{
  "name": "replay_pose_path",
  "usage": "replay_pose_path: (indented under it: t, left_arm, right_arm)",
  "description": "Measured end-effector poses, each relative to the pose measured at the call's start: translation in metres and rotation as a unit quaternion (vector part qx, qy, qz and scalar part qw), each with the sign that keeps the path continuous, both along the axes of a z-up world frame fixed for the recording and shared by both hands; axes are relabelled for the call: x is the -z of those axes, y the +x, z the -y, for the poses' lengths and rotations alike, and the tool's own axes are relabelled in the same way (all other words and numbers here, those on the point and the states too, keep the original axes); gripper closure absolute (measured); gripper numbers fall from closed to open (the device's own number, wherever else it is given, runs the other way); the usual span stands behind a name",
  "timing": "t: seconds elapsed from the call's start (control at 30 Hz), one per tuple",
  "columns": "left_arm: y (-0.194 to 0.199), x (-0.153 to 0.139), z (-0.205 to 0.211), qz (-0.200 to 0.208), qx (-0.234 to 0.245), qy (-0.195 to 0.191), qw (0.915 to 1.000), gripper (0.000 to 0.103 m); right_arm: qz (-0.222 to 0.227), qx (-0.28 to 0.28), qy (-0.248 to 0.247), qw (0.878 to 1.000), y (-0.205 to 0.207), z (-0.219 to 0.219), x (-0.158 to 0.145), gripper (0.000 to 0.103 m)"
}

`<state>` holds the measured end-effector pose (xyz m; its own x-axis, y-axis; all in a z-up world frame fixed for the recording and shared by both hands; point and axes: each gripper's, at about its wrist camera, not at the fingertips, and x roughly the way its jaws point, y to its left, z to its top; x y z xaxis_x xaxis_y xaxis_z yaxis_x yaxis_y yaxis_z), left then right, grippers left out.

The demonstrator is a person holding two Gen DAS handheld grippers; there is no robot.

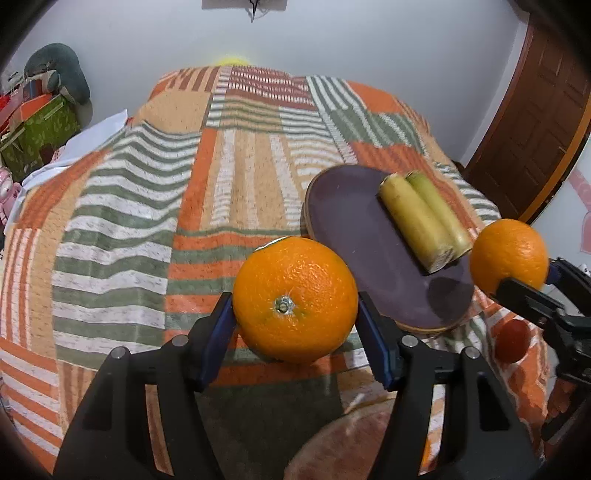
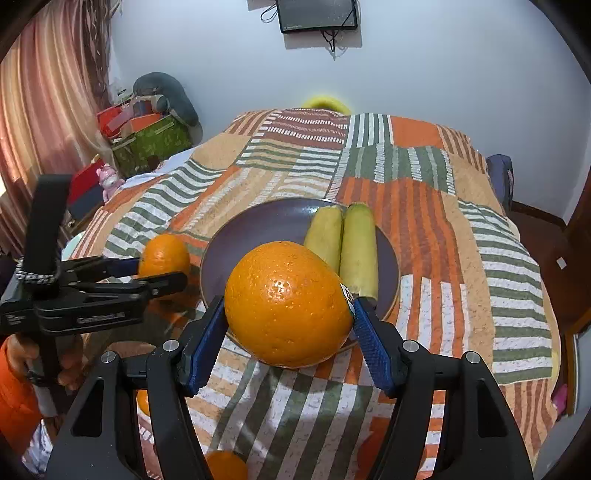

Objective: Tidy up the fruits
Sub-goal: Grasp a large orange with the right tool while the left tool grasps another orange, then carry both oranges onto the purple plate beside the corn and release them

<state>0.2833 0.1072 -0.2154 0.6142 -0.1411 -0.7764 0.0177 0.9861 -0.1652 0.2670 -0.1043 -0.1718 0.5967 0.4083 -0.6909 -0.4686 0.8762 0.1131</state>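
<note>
Small red fruit (image 1: 511,341), maybe a tomato, lies near on the striped blanket (image 1: 147,206), beside the purple plate (image 1: 354,236). Plate holds two bananas (image 1: 424,218) side by side. Left gripper (image 1: 295,314) clamps a big orange (image 1: 295,299) left of the plate; right gripper (image 2: 288,321) grips a second orange (image 2: 288,302) over the plate's near rim. Boxes (image 2: 147,136) far left.

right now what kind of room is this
Most likely a bedroom: a bed under a striped patchwork blanket, a wall-mounted screen, a curtain, and boxes with toys beside the bed.
</note>
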Motion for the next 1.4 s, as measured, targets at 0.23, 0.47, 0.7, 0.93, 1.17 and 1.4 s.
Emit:
replay_pose_path:
  t: [0.23,0.47,0.7,0.93,1.17,1.4]
  left_arm:
    - [-0.008,-0.040,0.006,0.042,0.004,0.003,0.9991,0.039]
    - [-0.001,-0.064,0.021,0.064,0.016,0.004,0.9978,0.039]
    - [0.027,-0.059,0.042,0.055,0.031,0.007,0.9980,0.039]
    - [0.069,-0.035,0.059,0.019,0.042,0.020,0.9987,0.039]
    - [0.103,-0.009,0.066,-0.012,0.043,0.033,0.9984,0.039]
    - [0.127,0.002,0.075,-0.022,0.051,0.043,0.9975,0.039]
  right_arm:
    - [0.016,0.001,0.007,1.000,0.002,0.002,-0.015,0.039]
    - [0.036,0.005,0.007,0.999,0.009,0.009,-0.027,0.039]
    - [0.051,0.011,0.005,0.999,0.023,0.018,-0.033,0.039]
    - [0.054,0.013,-0.001,0.998,0.040,0.026,-0.028,0.039]
    - [0.051,0.016,-0.005,0.999,0.057,0.031,-0.021,0.039]
    - [0.043,0.017,-0.006,0.999,0.073,0.033,-0.014,0.039]
